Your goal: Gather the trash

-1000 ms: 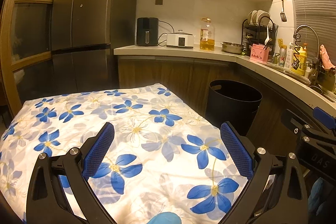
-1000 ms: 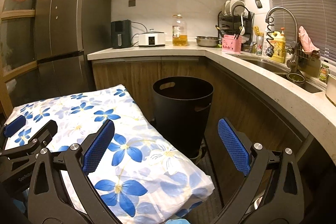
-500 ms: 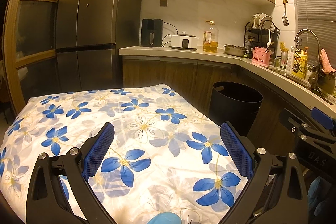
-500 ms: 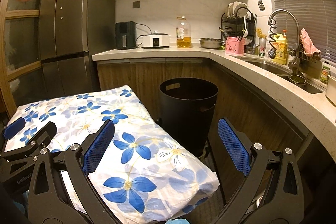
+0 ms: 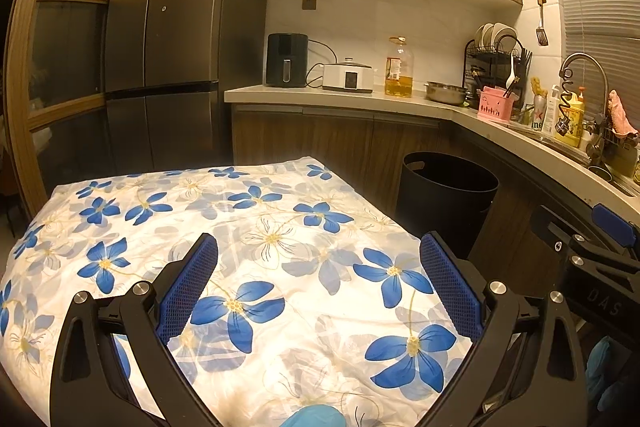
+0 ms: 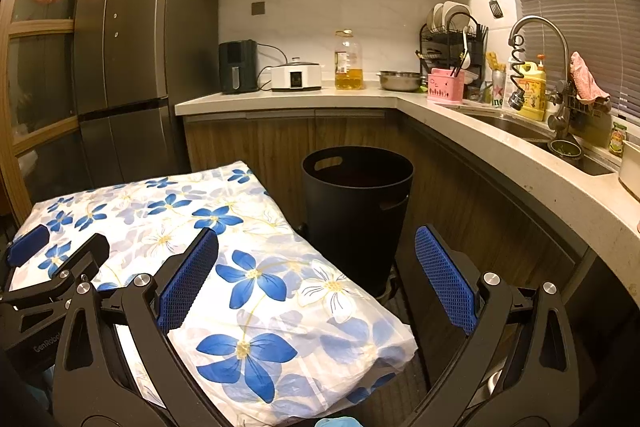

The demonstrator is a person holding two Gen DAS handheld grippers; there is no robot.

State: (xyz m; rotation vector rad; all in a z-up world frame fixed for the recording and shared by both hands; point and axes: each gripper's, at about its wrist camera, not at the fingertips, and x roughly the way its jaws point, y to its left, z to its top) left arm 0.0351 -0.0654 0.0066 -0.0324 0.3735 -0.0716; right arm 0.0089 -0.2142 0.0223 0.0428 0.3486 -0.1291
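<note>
My left gripper (image 5: pixel 318 279) hangs spread wide over the flowered tablecloth (image 5: pixel 260 239), holding nothing. My right gripper (image 6: pixel 316 271) is spread too, empty, past the table's corner. The black trash bin (image 6: pixel 358 203) stands on the floor just beside the table, against the wooden cabinets (image 6: pixel 280 143).

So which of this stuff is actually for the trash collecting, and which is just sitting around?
For the job:
black bin
left gripper, open
right gripper, open

Just there:
flowered cloth
oil bottle
dish rack
fridge

No trash is visible.
</note>
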